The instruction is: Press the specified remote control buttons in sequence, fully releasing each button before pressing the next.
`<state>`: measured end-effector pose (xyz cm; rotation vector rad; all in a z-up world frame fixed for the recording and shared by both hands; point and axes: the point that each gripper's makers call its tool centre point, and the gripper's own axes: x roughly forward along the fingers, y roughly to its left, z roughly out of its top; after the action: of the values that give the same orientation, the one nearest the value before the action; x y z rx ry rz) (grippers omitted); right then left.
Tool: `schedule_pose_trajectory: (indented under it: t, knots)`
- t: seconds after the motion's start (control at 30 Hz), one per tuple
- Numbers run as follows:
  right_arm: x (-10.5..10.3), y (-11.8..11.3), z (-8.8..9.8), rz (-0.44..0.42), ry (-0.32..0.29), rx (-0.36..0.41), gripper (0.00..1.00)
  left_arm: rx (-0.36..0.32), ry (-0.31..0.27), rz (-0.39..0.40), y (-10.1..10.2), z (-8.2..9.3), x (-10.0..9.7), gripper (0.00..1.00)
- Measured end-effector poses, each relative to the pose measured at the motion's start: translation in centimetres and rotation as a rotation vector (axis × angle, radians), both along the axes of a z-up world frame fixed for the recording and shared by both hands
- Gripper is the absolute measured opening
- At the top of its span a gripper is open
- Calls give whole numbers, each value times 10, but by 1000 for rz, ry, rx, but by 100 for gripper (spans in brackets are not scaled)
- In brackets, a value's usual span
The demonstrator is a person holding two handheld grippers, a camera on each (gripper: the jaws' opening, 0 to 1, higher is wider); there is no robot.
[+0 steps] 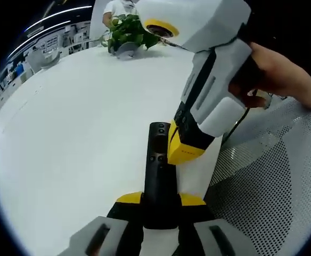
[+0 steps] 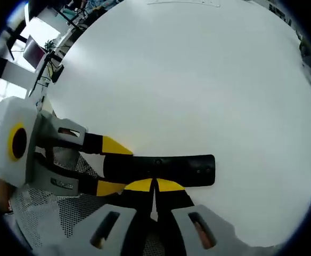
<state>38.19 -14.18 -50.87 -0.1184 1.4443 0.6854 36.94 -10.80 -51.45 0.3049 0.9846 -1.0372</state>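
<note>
A slim black remote control (image 1: 158, 170) is held over the white table (image 1: 75, 122), pointing away from me. My left gripper (image 1: 161, 199) is shut on its near end, one yellow tip on each side. My right gripper (image 1: 183, 149) comes down from the upper right with a hand (image 1: 275, 74) on its grip, its yellow tips resting on the remote's button face. In the right gripper view the remote (image 2: 190, 169) lies crosswise. There my right gripper (image 2: 155, 185) is shut, tips together against the remote's middle. My left gripper (image 2: 113, 166) clamps its left end.
A potted green plant (image 1: 128, 34) stands at the table's far edge, with a person behind it. A white mesh chair (image 1: 275, 176) sits close on the right, under the right gripper. Office shelves and desks show beyond the table (image 2: 209, 74).
</note>
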Motion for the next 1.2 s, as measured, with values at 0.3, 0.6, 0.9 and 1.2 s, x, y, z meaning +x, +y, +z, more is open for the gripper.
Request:
schedule_pose_trajectory:
  t: [0.3,0.6,0.9,1.2]
  knots:
    - [4,-5,0,-7,-14,-16,0,-4,5,7,0,0,0,22]
    - [4,-5,-1,10,-25,-23,0,-3,2,2,0,0,0,22]
    - [3,-5,1,16,-32,-25,0,-8,3,2,0,1,0,22]
    - [3,-4,0,-2,-6,-6,0,-8,2,-2,0,0,0,22]
